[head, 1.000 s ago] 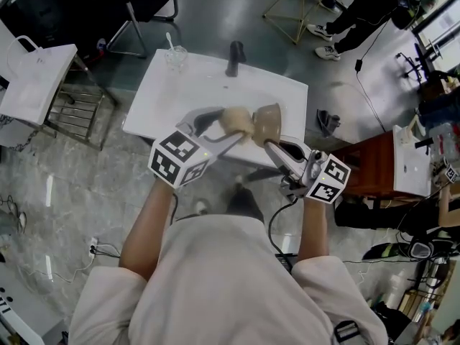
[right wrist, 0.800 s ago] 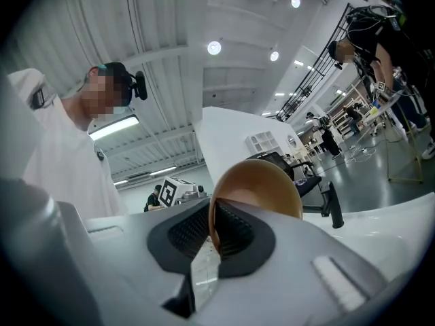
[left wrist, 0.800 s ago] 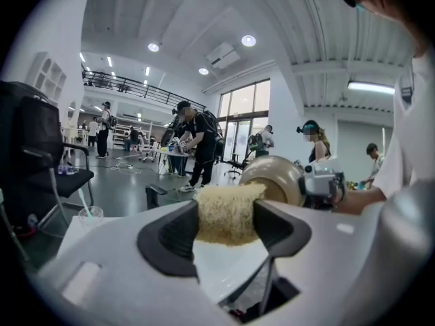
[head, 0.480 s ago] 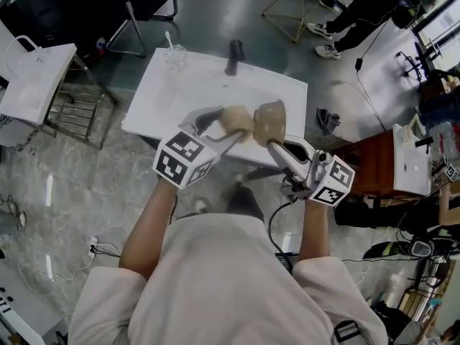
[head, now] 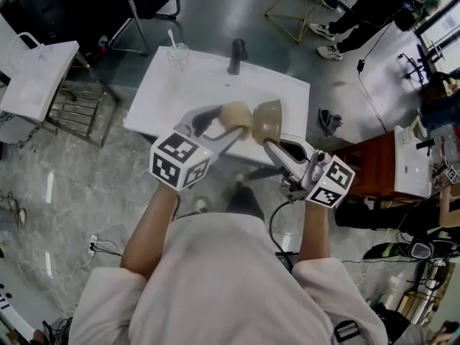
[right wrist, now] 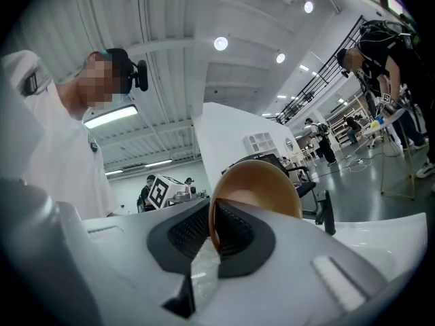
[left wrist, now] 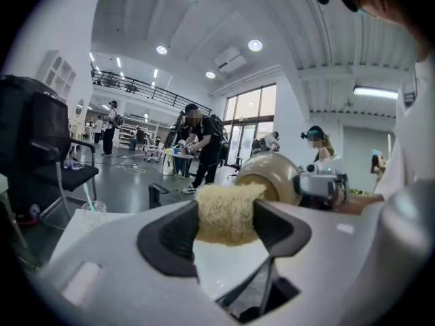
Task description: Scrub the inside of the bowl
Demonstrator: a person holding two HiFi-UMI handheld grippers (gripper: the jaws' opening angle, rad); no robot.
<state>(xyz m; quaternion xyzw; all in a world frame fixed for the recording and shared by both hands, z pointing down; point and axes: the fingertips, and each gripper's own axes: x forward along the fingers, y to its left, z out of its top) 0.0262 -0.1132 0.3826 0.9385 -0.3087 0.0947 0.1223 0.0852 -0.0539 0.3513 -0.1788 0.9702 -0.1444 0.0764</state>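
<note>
Up in the air over the counter's (head: 180,92) near edge, both tools well clear of the white top. Clamped hard with the left claw (left wrist: 225,231) on a straw-coloured sponge (left wrist: 225,209), pads set wide and pressed into its two sides. Over in the right claw (right wrist: 212,235), pinching the brown bowl (right wrist: 262,185) by its rim, jaws almost together, one pad inside the wall and one outside. Holding that bowl tipped on its side, above the near edge toward the right corner, resting on nothing. Sponge-first at the bowl's left side in the head view, tight up against it; too close to call touching or just apart.

Back at the far left corner, a clear glass (head: 177,53) with a straw, standing upright. Along the far edge near the middle, a dark upright object (head: 236,54), too small to name. Off the counter's left side, a white bag (head: 36,77) by a metal rack (head: 75,113). Beyond the far edge, a black chair (head: 147,6).
</note>
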